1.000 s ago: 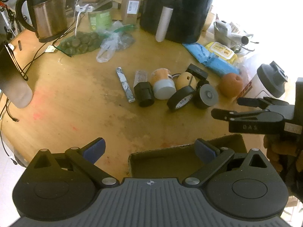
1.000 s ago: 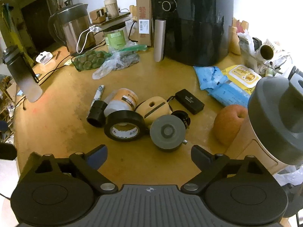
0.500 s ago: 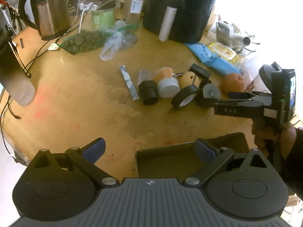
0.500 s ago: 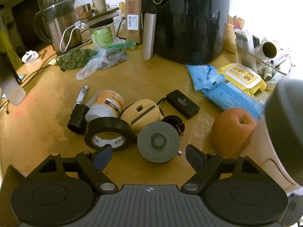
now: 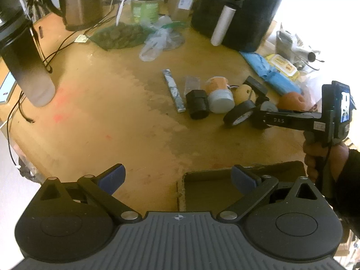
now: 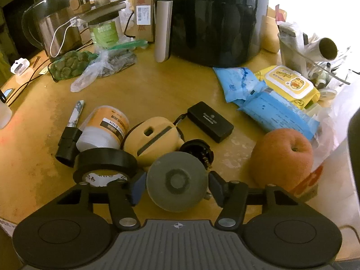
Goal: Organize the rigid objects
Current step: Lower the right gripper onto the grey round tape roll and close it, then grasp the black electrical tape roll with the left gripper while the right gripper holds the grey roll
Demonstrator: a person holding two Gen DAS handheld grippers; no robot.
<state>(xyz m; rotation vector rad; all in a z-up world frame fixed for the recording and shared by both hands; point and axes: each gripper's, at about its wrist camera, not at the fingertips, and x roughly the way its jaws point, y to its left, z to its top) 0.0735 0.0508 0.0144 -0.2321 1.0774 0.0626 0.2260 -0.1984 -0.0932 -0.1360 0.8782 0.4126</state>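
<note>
In the right wrist view a grey disc (image 6: 176, 181) lies on the wooden table (image 6: 157, 90), and my right gripper (image 6: 176, 186) is closing around it. Its blue pads (image 6: 137, 186) stand just off the disc's sides. A black tape roll (image 6: 105, 159), an orange-labelled jar (image 6: 105, 126), a tan rounded case (image 6: 155, 135) and a black cap (image 6: 67, 145) crowd the disc's left and back. In the left wrist view my left gripper (image 5: 177, 176) hangs open and empty over the near table edge, by a cardboard box (image 5: 202, 172). My right gripper (image 5: 261, 114) reaches in from the right there.
An apple (image 6: 283, 155) sits right of the disc, a flat black box (image 6: 210, 121) behind it. Blue and yellow wipe packs (image 6: 276, 110), a black air fryer (image 6: 211, 18), a kettle (image 6: 54, 27) and a dark tumbler (image 5: 24, 63) ring the table. A person's hand (image 5: 324, 155) grips the right tool.
My right gripper came down and forward over the grey disc, and its jaws narrowed from wide open to either side of it. My left gripper drifted slightly, still open.
</note>
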